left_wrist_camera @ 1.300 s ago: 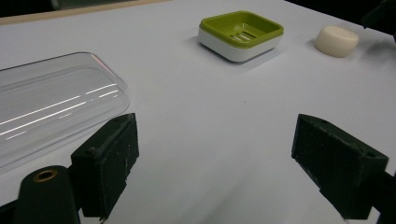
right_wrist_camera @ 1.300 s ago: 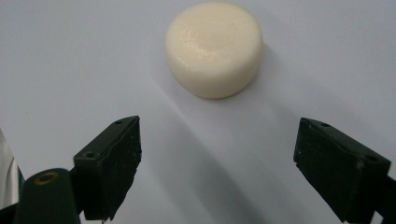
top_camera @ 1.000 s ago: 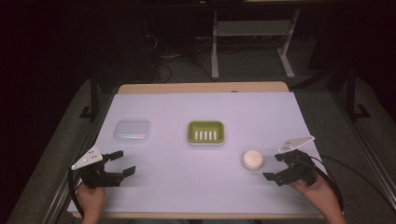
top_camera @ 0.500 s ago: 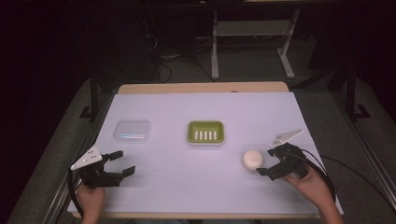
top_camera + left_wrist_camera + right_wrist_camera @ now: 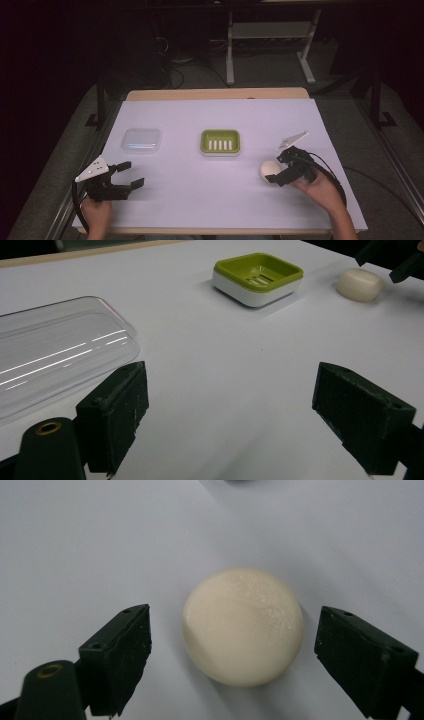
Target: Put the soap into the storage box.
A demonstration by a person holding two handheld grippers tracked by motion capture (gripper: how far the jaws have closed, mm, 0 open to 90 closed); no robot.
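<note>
A cream bar of soap [image 5: 270, 170] [image 5: 243, 626] [image 5: 360, 284] lies on the white table at the right. My right gripper [image 5: 276, 167] [image 5: 232, 655] is open, its jaws on either side of the soap without touching it. A green soap dish [image 5: 220, 142] [image 5: 258, 277] with a white base sits at the table's middle, empty. A clear plastic lid [image 5: 142, 140] [image 5: 55, 352] lies to the dish's left. My left gripper [image 5: 131, 175] [image 5: 232, 415] is open near the front left edge, nothing between its jaws, pointed toward the lid and dish.
The white table [image 5: 215, 200] has a wooden strip along its far edge [image 5: 215, 94]. Beyond it stands a metal frame [image 5: 270, 35] on a dark floor. Cables trail from both grippers.
My right gripper has moved left and forward to the soap, so its jaws now stand around it. The left gripper has stayed in place.
</note>
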